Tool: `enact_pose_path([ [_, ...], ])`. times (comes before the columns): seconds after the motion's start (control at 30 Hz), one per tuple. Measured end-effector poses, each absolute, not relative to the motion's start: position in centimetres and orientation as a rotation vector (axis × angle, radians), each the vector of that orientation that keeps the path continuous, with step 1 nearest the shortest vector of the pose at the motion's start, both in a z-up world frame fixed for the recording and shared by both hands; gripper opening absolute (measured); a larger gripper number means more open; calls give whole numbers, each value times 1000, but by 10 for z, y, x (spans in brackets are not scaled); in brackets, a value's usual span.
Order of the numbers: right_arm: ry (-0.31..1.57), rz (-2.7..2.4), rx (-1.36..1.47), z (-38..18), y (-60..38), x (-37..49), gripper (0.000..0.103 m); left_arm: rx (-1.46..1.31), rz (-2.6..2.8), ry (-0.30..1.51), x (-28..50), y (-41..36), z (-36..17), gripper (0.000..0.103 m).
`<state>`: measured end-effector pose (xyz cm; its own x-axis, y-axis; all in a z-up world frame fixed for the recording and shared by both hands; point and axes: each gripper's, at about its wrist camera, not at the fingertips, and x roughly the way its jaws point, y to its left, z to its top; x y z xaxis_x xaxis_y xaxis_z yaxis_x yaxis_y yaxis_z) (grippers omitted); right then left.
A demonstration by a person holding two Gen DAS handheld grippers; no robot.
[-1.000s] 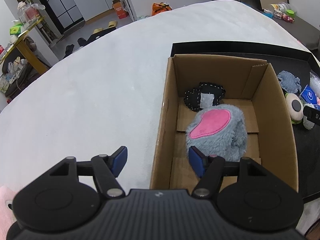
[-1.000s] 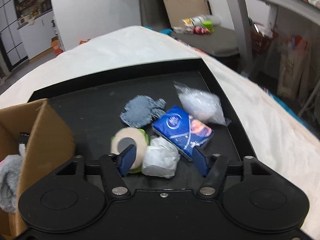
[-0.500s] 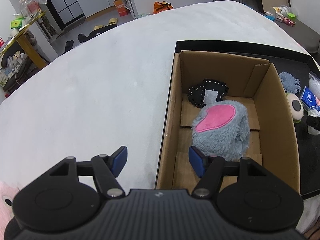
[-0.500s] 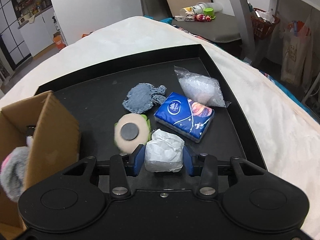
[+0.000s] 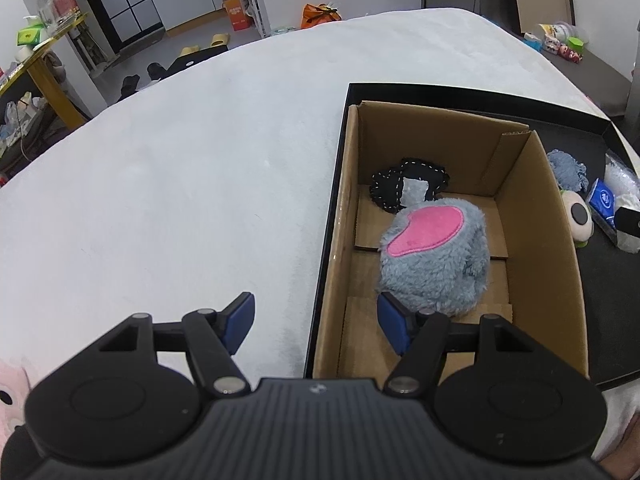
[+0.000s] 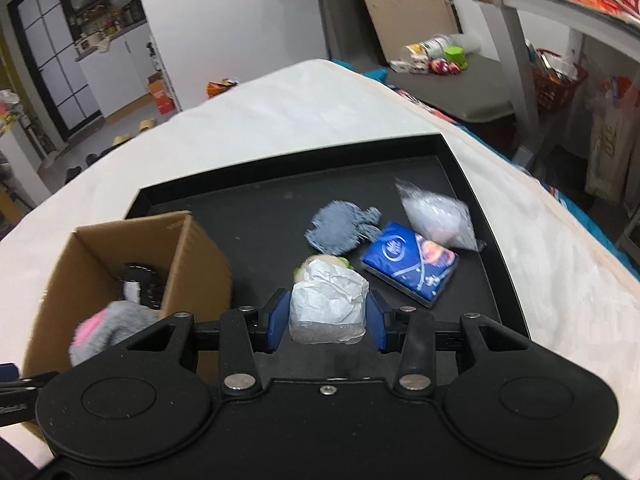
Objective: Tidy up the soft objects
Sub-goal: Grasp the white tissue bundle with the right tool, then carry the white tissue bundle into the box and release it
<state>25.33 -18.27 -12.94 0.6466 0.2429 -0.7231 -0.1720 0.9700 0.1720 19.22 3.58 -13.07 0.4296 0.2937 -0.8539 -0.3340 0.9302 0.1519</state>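
Note:
My right gripper (image 6: 328, 322) is shut on a white crumpled soft bundle (image 6: 328, 306) and holds it above the black tray (image 6: 256, 216). On the tray lie a grey-blue knitted piece (image 6: 340, 230), a blue tissue pack (image 6: 410, 266), a clear bag of white filling (image 6: 436, 218) and a cream and green round toy (image 5: 576, 216). A cardboard box (image 5: 536, 216) holds a grey plush with a pink patch (image 5: 434, 256) and a black stitched cloth (image 5: 408, 182). My left gripper (image 5: 316, 320) is open and empty over the box's left wall.
The tray and box (image 6: 196, 252) sit on a white bed (image 5: 160, 200). A pink plush (image 5: 10, 396) shows at the lower left edge. Furniture and clutter stand on the floor beyond the bed.
My right gripper has closed on the white bundle and lifted it off the tray. My left gripper has drifted slightly left, still open.

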Motion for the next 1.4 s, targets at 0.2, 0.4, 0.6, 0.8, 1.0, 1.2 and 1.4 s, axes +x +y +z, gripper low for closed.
enact_pose_path([
  [0.2, 811, 274, 88, -114, -174, 249, 41, -67, 381, 1042, 189, 41, -128, 66],
  [0.4, 783, 308, 75, -98, -163, 246, 41, -97, 364, 1035, 188, 45, -128, 65],
  [0.6, 758, 345, 45, -85, -148, 244, 41, -123, 352, 1028, 185, 50, -130, 63],
  [0.8, 751, 391, 1, -81, -131, 243, 41, -149, 335, 1030, 185, 53, -134, 54],
  [1.0, 746, 450, -52, -80, -114, 241, 41, -182, 327, 1041, 186, 58, -140, 35],
  [1.2, 731, 488, -112, -77, -97, 243, 41, -214, 307, 1053, 186, 62, -145, 18],
  [1.4, 728, 507, -154, -75, -82, 247, 41, -242, 303, 1052, 185, 65, -147, 12],
])
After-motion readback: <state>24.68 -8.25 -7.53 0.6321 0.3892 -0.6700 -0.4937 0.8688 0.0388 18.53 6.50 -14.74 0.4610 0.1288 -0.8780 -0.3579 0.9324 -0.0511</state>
